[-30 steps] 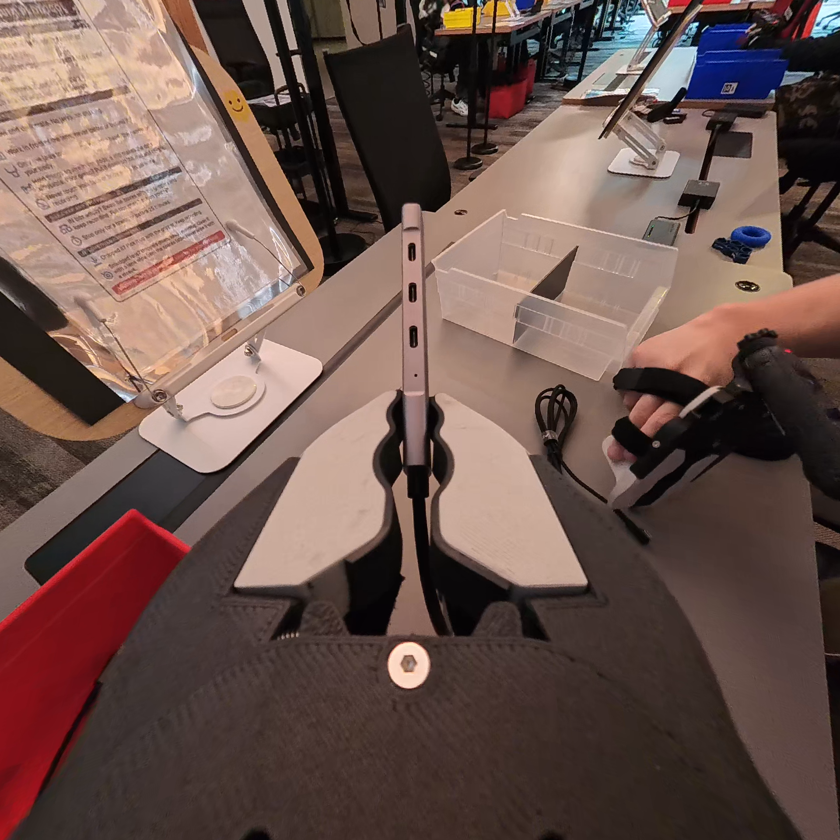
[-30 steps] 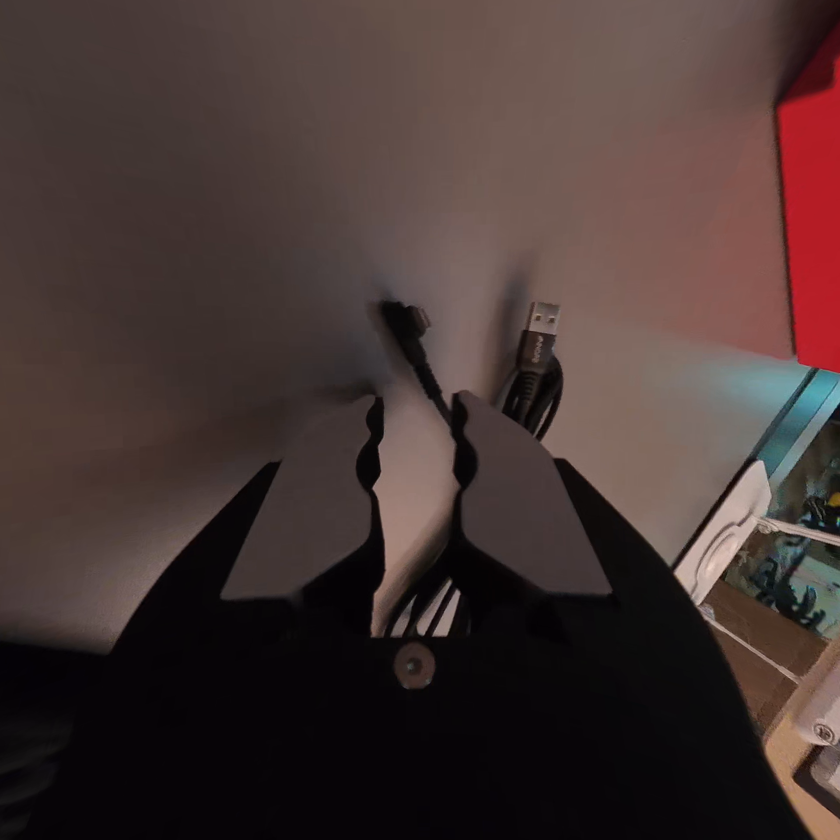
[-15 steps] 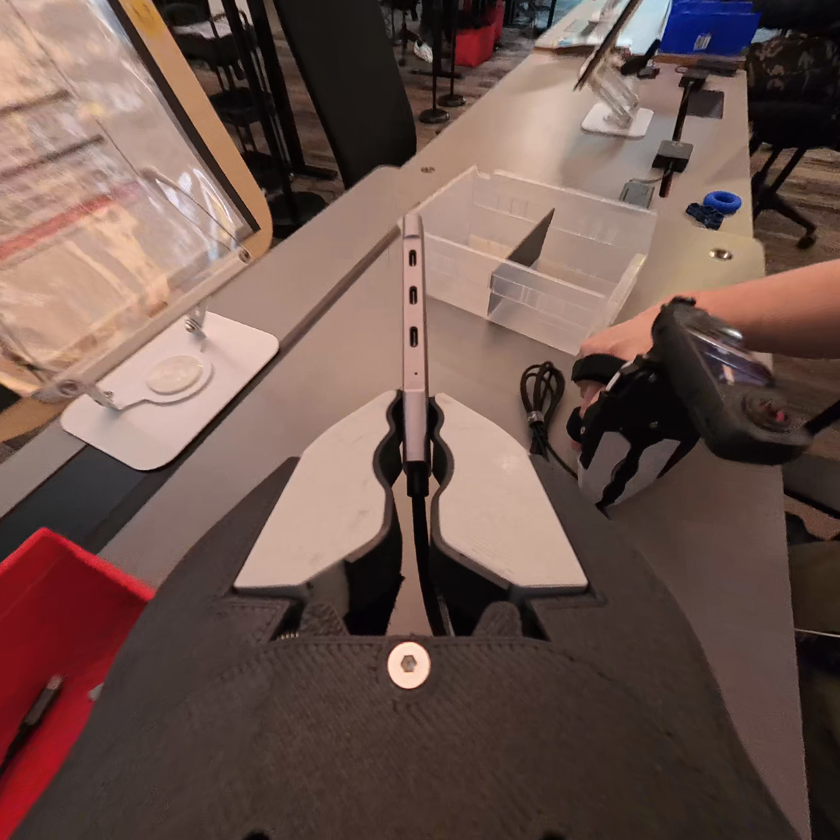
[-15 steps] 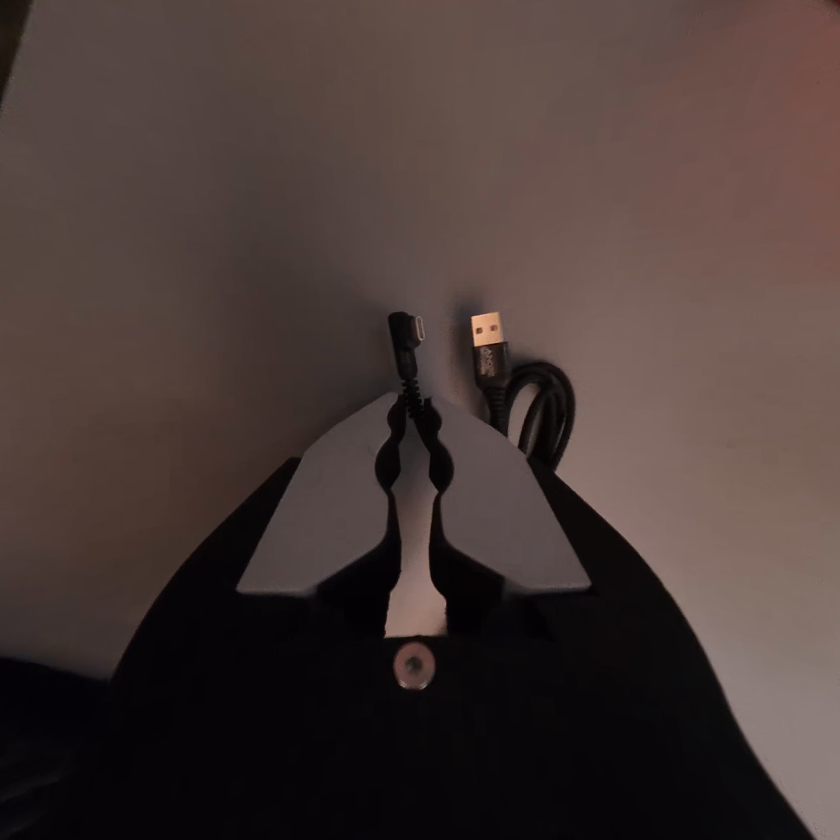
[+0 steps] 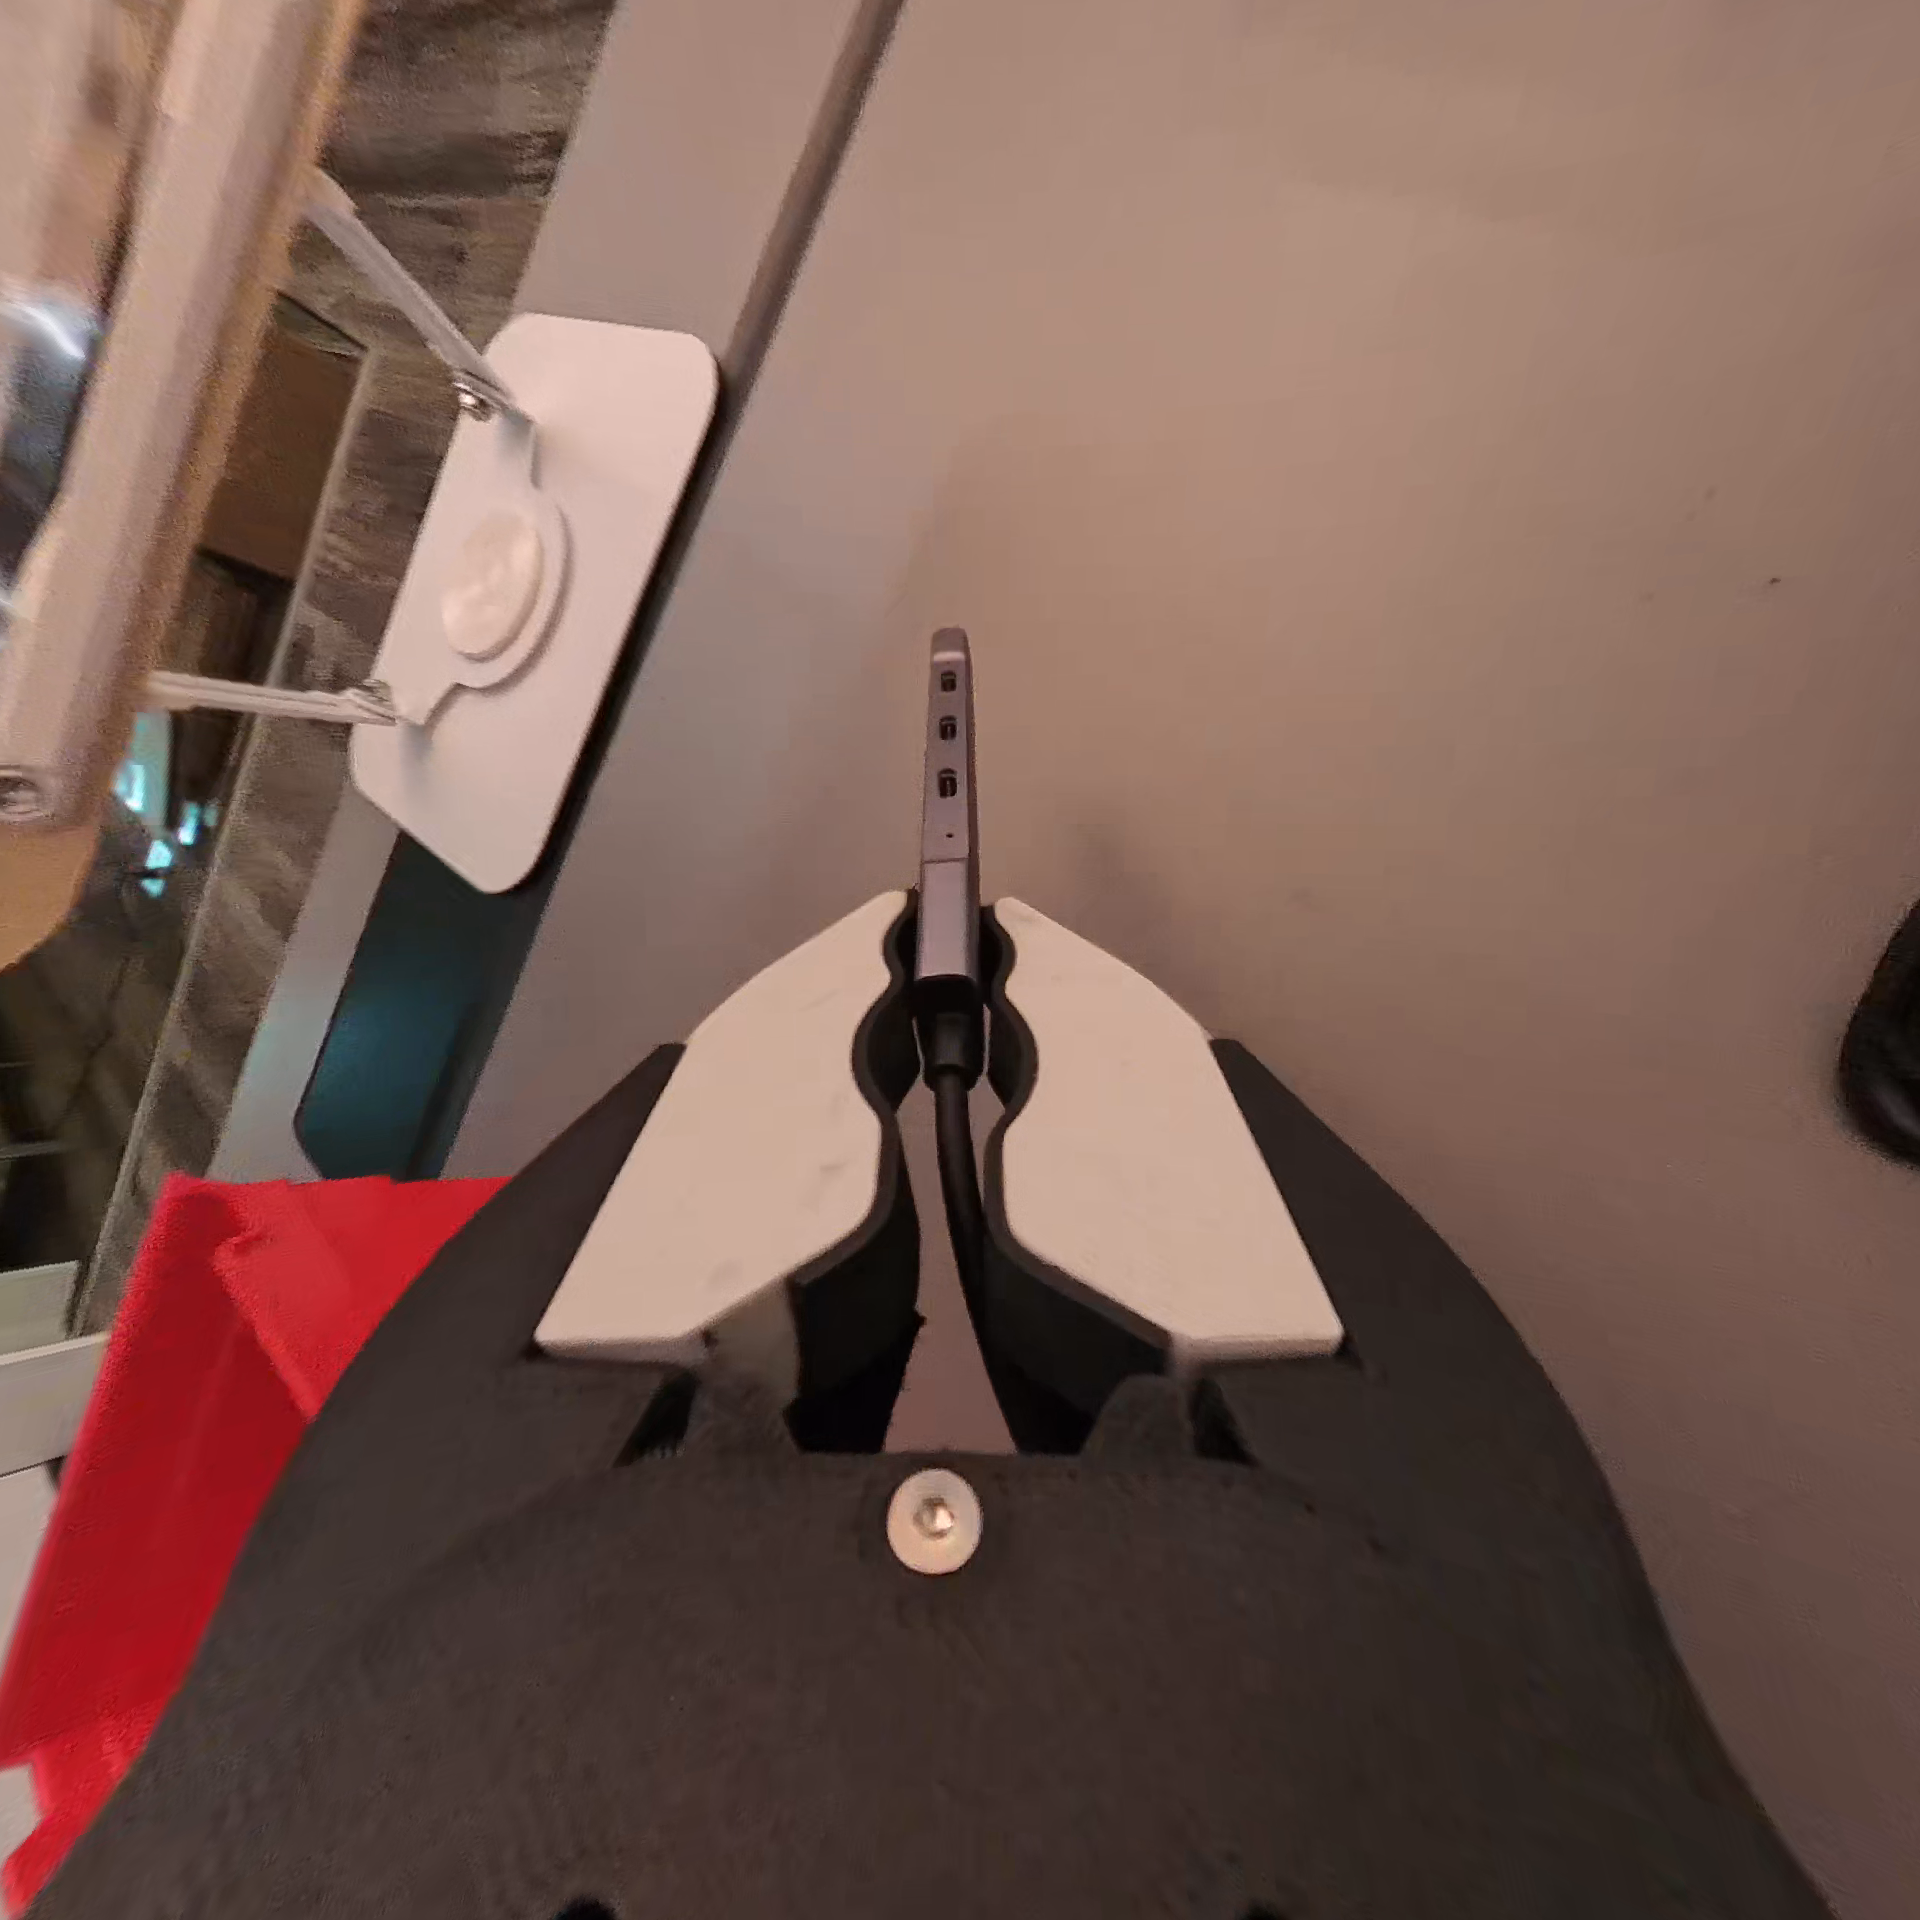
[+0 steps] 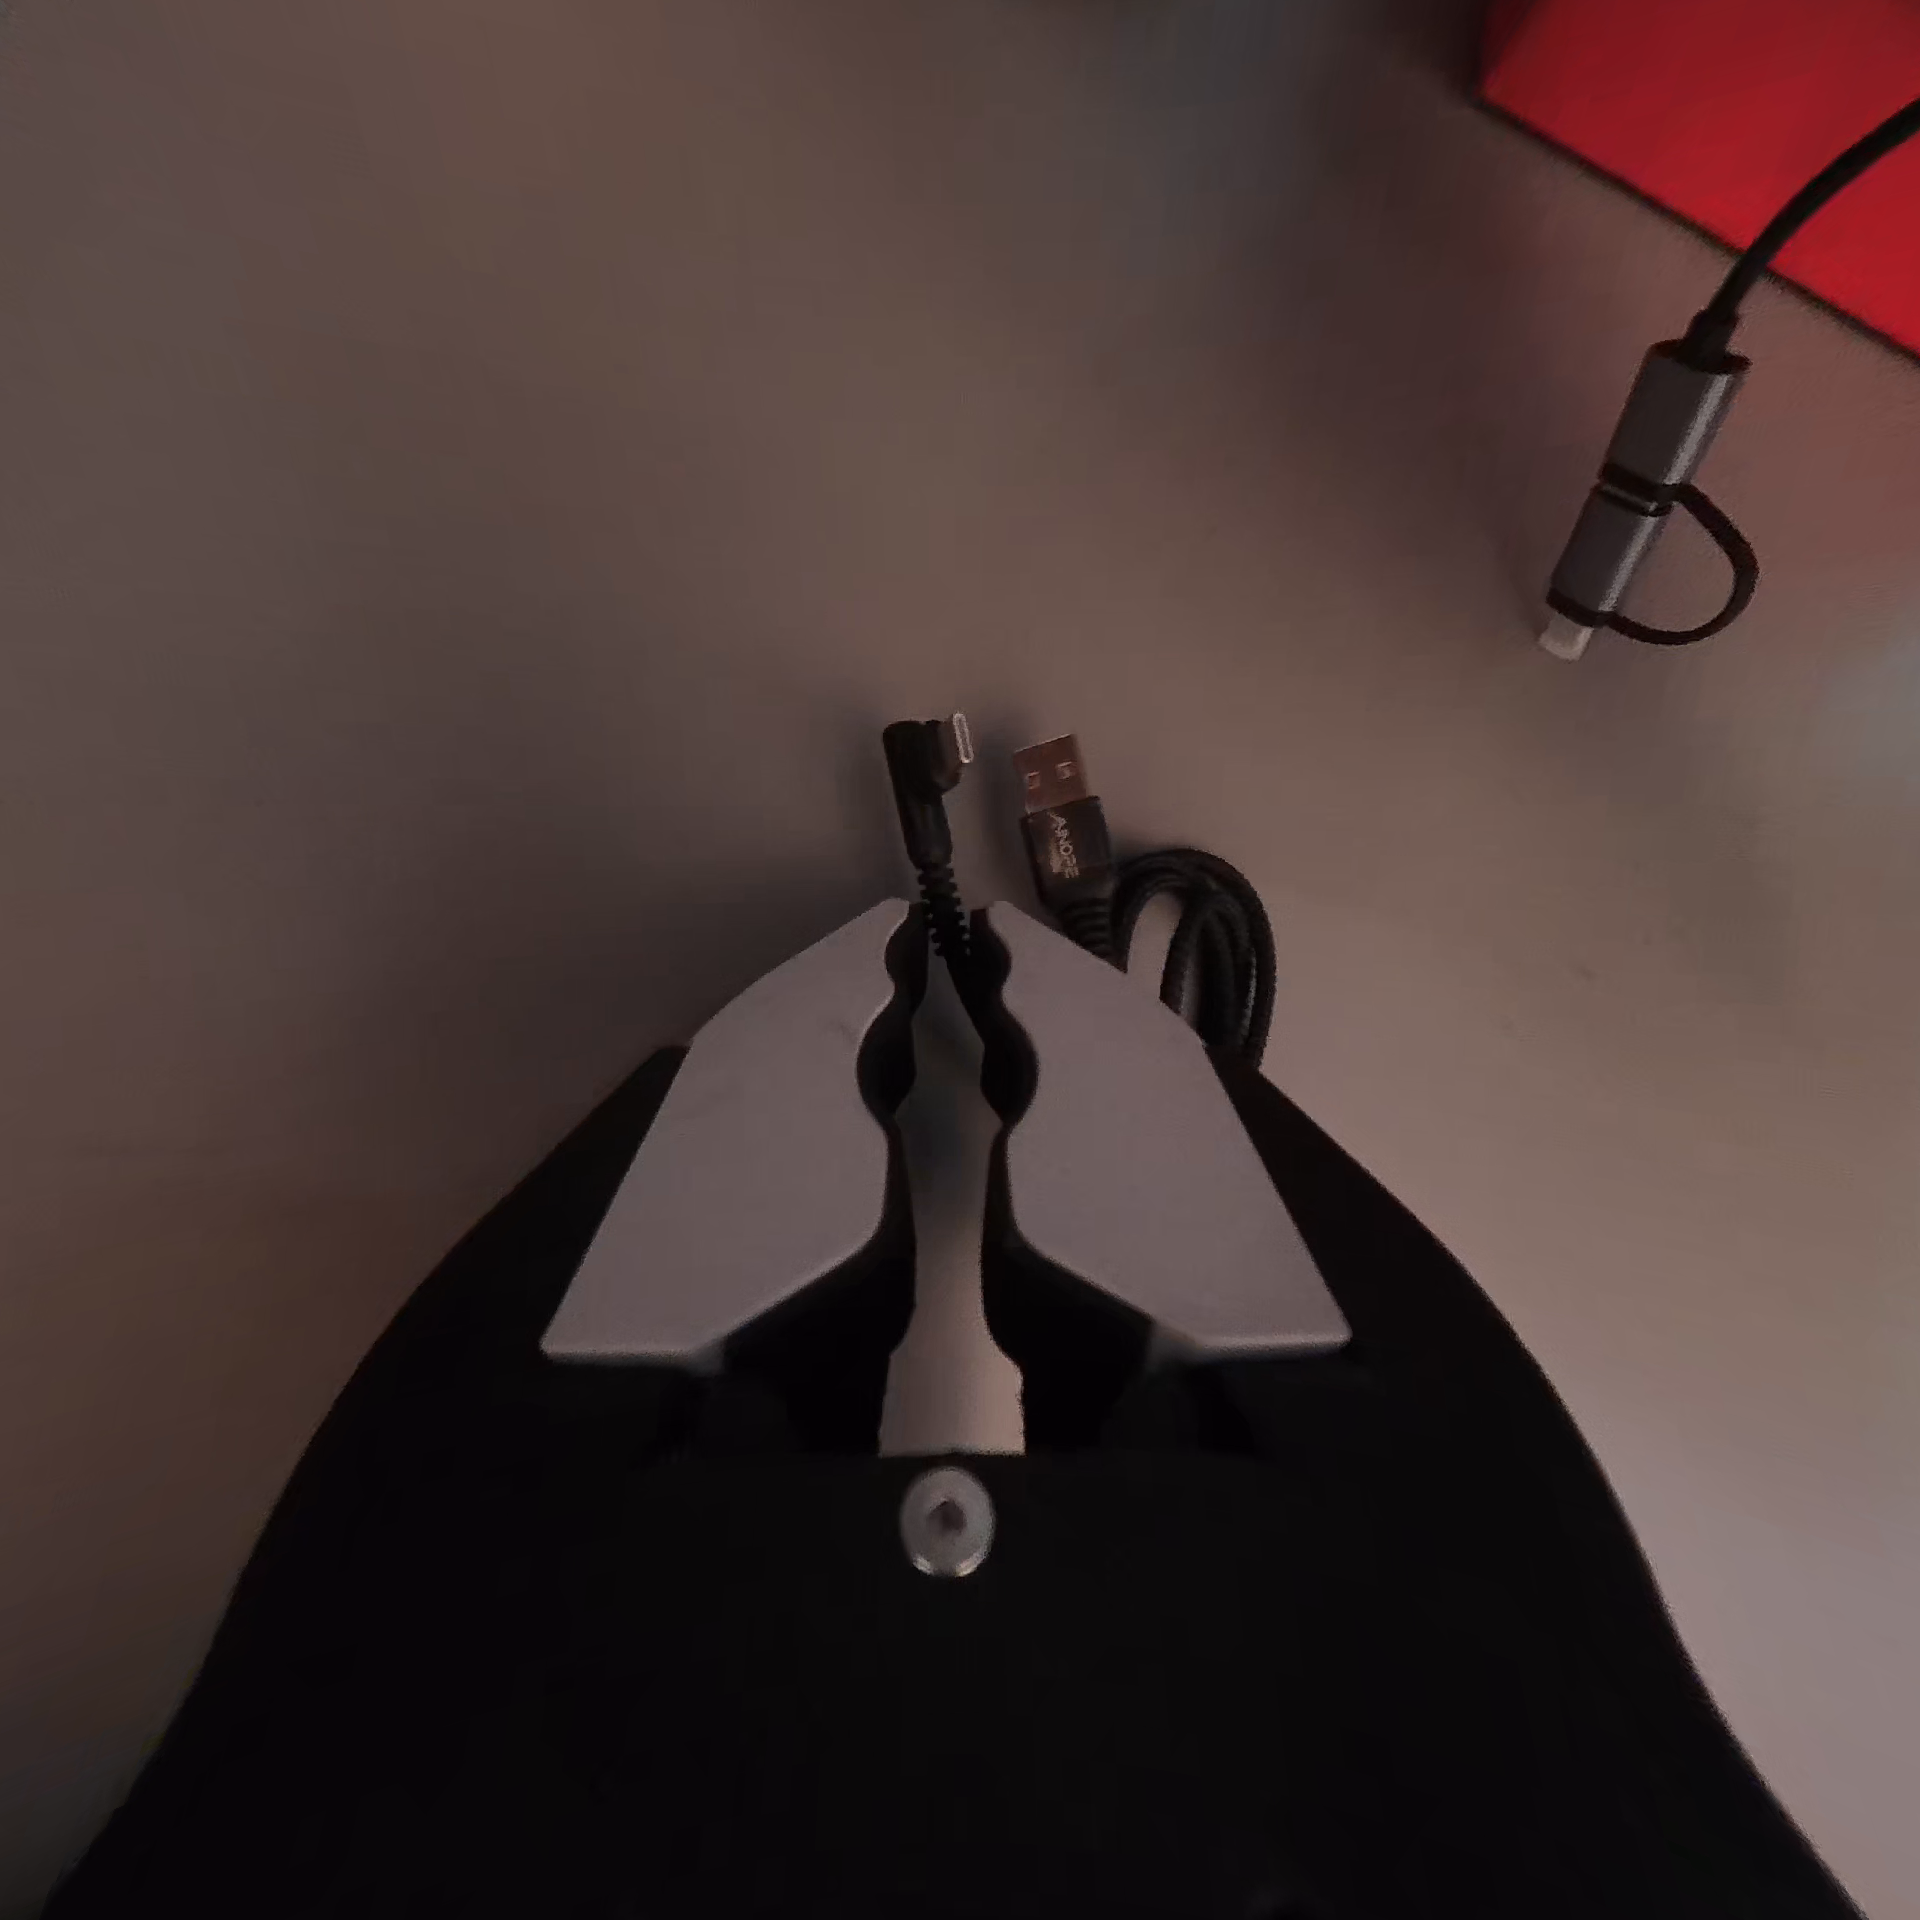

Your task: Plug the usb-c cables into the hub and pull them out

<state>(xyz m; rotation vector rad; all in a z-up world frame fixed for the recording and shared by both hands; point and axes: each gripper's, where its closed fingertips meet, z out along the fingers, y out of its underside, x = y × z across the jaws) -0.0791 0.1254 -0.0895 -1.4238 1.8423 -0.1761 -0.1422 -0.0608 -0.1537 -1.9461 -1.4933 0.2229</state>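
Observation:
In the left wrist view my left gripper (image 5: 948, 914) is shut on the near end of a slim grey USB hub (image 5: 948, 769). The hub stands on edge with three ports facing the camera, and its black lead (image 5: 961, 1174) runs back between the fingers. In the right wrist view my right gripper (image 6: 948, 914) is shut on a black braided cable just behind its angled USB-C plug (image 6: 930, 779). The plug sticks out ahead of the fingertips above the grey table. The cable's USB-A plug (image 6: 1055, 800) and coiled bundle (image 6: 1205, 935) lie just to the right.
A grey adapter plug (image 6: 1631, 488) on a black lead lies on the table at the upper right, by a red bin (image 6: 1766, 135). In the left wrist view a white stand base (image 5: 540, 592) sits at the table's left edge and the red bin (image 5: 177, 1434) is at lower left. My right fingertips sit around 20 centimeters from my left ones.
The left gripper has tipped down towards the table with the hub, so the clear tray and the other hand have left its view. The right gripper stays shut on the cable and has shifted; the adapter plug now shows.

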